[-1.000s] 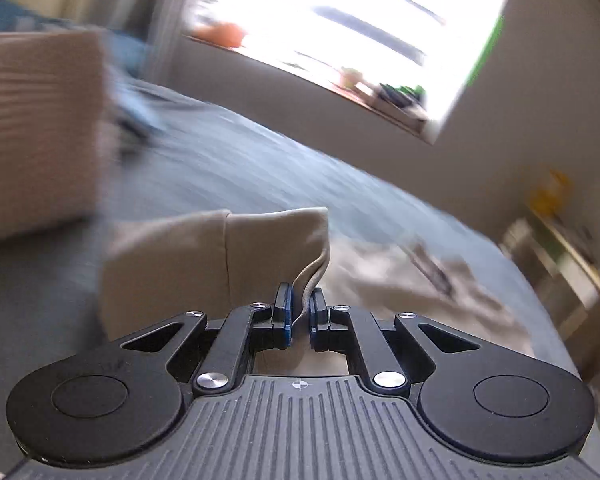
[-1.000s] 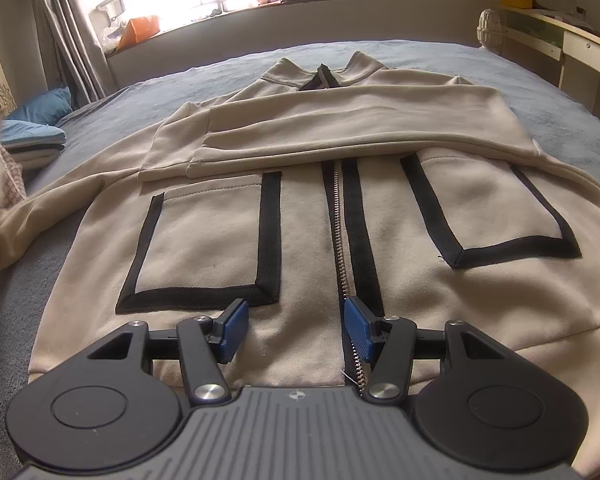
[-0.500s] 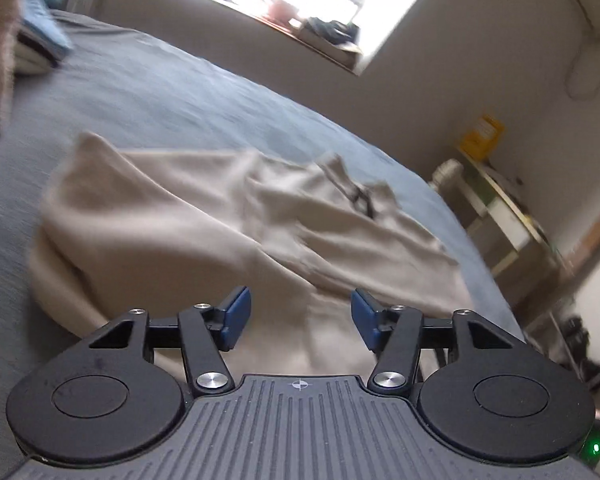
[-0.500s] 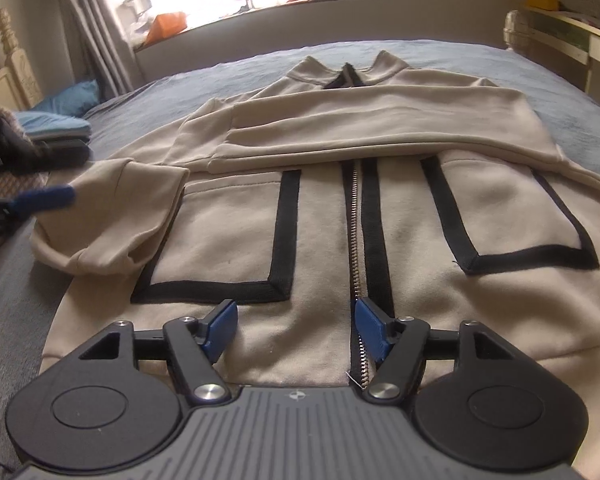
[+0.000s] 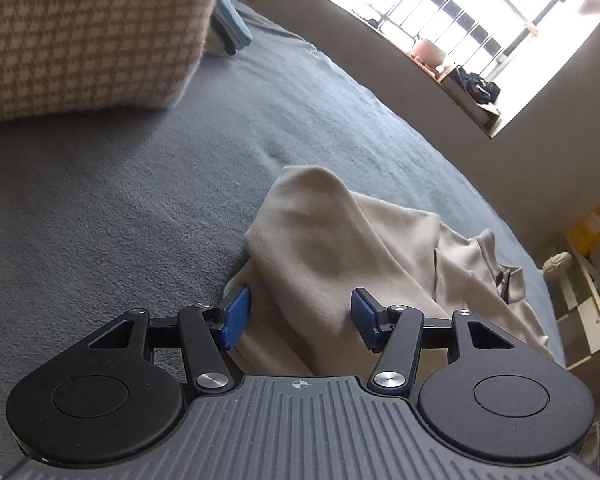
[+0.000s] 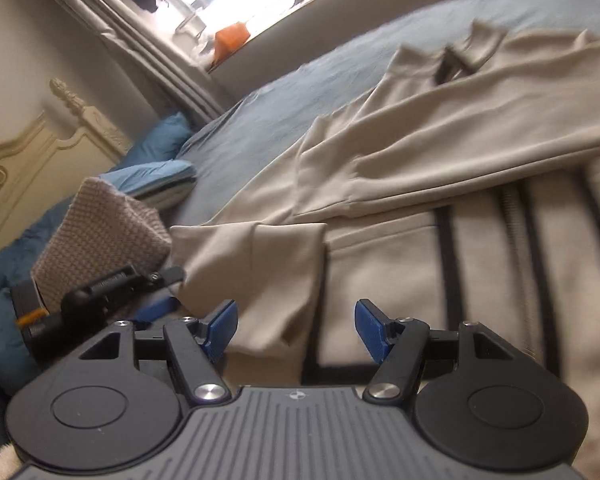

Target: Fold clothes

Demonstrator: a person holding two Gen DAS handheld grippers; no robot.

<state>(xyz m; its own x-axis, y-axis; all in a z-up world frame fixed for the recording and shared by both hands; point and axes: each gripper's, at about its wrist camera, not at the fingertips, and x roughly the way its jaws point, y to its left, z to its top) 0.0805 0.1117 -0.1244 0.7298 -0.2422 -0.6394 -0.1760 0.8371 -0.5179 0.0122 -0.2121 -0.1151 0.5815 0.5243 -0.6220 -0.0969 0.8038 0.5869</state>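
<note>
Released from the left gripper (image 5: 300, 322) since a second ago, the sleeve (image 5: 312, 236) of the beige zip-front sweatshirt with black-trimmed pockets (image 6: 480, 184) now lies doubled over just ahead of its blue pads, jaws spread wide and holding nothing. Meanwhile the right gripper (image 6: 296, 330) has swung left; it too gapes empty, low over the same folded sleeve end (image 6: 260, 264), with the jacket body stretching ahead and to its right across the grey-blue bed cover (image 5: 140, 200). Judging by this, the sleeve-folding step is in hand. Next would likely come a fresh pinch on that sleeve or the side seam, carried inward.
</note>
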